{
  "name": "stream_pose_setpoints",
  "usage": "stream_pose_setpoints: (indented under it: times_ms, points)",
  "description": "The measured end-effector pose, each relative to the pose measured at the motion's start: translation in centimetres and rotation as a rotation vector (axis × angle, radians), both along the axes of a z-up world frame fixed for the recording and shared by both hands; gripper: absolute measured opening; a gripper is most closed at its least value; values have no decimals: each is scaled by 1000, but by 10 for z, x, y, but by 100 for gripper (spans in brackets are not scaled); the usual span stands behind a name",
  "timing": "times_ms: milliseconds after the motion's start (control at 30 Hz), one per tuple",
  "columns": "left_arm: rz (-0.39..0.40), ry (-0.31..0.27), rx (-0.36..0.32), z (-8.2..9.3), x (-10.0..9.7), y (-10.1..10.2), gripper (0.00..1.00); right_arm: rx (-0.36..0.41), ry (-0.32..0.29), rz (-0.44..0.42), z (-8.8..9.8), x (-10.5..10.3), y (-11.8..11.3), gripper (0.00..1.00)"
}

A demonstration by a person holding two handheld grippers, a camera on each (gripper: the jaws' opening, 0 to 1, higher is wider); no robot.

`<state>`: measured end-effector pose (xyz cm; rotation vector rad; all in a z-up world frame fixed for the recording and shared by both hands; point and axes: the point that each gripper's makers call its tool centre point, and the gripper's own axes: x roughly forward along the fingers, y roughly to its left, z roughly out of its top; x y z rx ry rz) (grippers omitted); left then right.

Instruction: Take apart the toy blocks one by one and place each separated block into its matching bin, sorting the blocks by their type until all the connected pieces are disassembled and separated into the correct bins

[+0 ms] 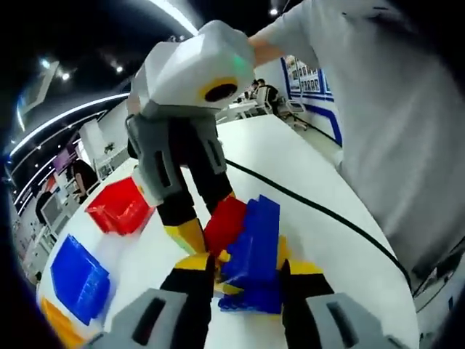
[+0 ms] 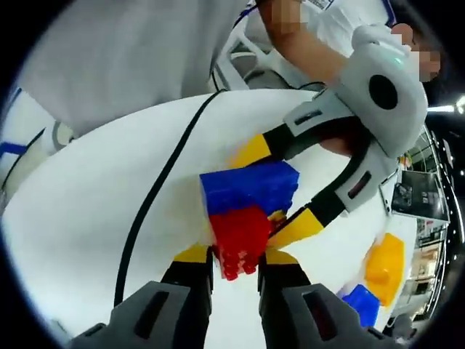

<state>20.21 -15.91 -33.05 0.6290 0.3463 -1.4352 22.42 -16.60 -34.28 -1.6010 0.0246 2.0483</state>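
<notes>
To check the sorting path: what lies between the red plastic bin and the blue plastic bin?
In the left gripper view, only bare white table separates red bin from blue bin.

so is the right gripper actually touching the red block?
Touching. In the right gripper view, the right gripper has both jaws closed against the sides of the red block, no gap showing. The blue block sits joined above it, held by the left gripper.

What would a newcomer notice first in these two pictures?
First the bright clump of toy blocks: a blue block joined to a red block, held between both grippers above the white table. The right gripper is shut on the red block, the left gripper on the blue one. To the side sit a red bin and a blue bin.
</notes>
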Motion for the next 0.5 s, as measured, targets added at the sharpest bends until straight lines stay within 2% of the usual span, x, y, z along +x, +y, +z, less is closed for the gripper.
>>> stream_pose_setpoints:
  times_ms: [133,400,500]
  points:
    - [-7,-8,17,1,-1,-1,37,14,-26,-25,1,-2,-2,23]
    - [-14,-12,23,1,0,-2,37,46,-33,-86,3,1,-7,23]
    - [-21,-8,5,1,0,-3,37,54,-22,-111,3,1,-9,23]
